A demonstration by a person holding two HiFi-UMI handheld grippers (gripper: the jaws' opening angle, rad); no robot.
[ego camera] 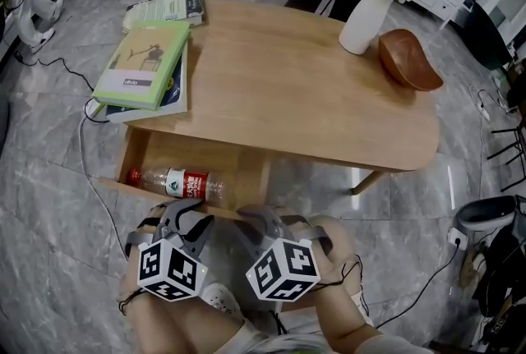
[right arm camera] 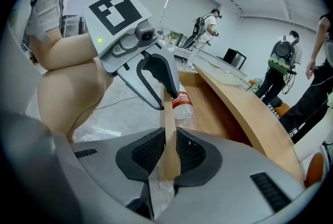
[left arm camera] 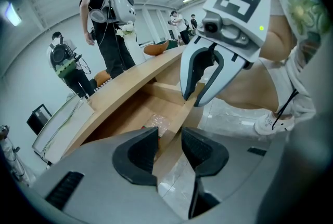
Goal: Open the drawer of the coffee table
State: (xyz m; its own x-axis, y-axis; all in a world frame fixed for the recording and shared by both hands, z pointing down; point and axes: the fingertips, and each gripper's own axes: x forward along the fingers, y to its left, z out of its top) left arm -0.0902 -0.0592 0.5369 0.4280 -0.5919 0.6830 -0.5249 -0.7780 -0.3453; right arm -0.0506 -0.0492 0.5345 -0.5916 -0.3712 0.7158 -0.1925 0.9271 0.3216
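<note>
1. A smooth, pale-wood drawer (ego camera: 222,159) stands pulled out beneath the rounded coffee table (ego camera: 288,81).
2. Inside it lies a clear plastic bottle (ego camera: 177,182) with a red label.
3. The right gripper (right arm camera: 167,151) pinches the drawer's thin front board; the left gripper (left arm camera: 167,150) straddles it loosely.

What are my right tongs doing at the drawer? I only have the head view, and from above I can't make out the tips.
Observer: The right tongs are shut on the drawer's front board.
Operator: And the left?
Observer: The left tongs straddle that same board, jaws set wider; I see no firm pinch.
</note>
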